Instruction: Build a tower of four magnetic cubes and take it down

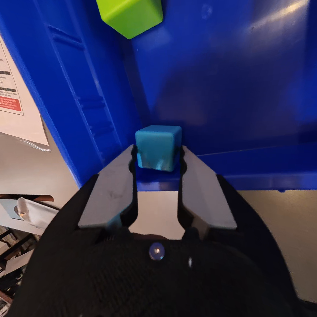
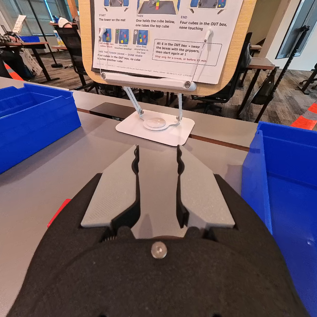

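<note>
In the left wrist view my left gripper [image 1: 157, 149] reaches into a blue bin [image 1: 223, 85], near its corner. Its two fingertips press the sides of a light blue cube [image 1: 157, 145]. I cannot tell whether the cube rests on the bin floor. A green cube [image 1: 130, 17] lies farther in the same bin, apart from the blue one. In the right wrist view my right gripper [image 2: 157, 149] hovers over the grey table [image 2: 51, 171], jaws apart and empty. A small red piece [image 2: 58, 212] shows at its left side, mostly hidden by the gripper body.
A blue bin [image 2: 34, 116] stands at the left of the table and another blue bin [image 2: 283, 171] at the right. A white stand [image 2: 154, 128] holding an instruction sheet [image 2: 159, 37] sits at the far edge. A printed sheet [image 1: 10, 94] lies beside the left bin. Some 50 cm of space lies between my two pairs of fingers.
</note>
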A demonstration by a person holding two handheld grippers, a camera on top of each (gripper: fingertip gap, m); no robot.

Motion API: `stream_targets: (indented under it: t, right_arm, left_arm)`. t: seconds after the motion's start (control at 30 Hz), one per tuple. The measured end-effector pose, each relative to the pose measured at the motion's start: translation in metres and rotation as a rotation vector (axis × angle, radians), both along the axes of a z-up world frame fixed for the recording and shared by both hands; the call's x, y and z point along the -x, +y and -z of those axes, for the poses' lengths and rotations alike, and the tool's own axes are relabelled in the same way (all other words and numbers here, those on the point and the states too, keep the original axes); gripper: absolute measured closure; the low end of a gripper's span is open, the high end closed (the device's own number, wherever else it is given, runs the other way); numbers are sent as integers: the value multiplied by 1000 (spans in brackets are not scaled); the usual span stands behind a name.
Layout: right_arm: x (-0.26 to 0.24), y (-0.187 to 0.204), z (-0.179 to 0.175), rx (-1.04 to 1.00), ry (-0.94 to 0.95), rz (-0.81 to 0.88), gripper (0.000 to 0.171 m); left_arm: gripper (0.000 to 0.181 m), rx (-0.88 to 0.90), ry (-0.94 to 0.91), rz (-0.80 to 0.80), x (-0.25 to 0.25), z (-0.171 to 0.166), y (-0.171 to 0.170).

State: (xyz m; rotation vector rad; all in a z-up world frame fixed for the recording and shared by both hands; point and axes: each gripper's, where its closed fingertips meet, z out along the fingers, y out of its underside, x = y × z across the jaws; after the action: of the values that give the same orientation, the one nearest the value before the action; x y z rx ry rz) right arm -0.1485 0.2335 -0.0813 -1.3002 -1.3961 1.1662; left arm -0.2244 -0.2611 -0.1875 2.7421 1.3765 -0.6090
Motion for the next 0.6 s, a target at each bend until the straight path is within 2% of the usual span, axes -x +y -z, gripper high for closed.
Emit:
stream_targets:
  t: [0.2, 0.37, 0.5, 0.6]
  right_arm:
    - [0, 0, 1, 10, -3, -4, 130]
    - [1, 0, 2, 20, -5, -7, 130]
    - [1, -1, 2, 10, -5, -8, 130]
    - [1, -1, 3, 10, -8, -9, 130]
  left_arm:
    - [134, -88, -14, -27, -4, 2, 0]
    - [134, -68, -4, 7, -5, 1, 2]
    - [136, -179, -6, 64, -9, 1, 32]
    - [135, -180, -17, 101, -13, 4, 49]
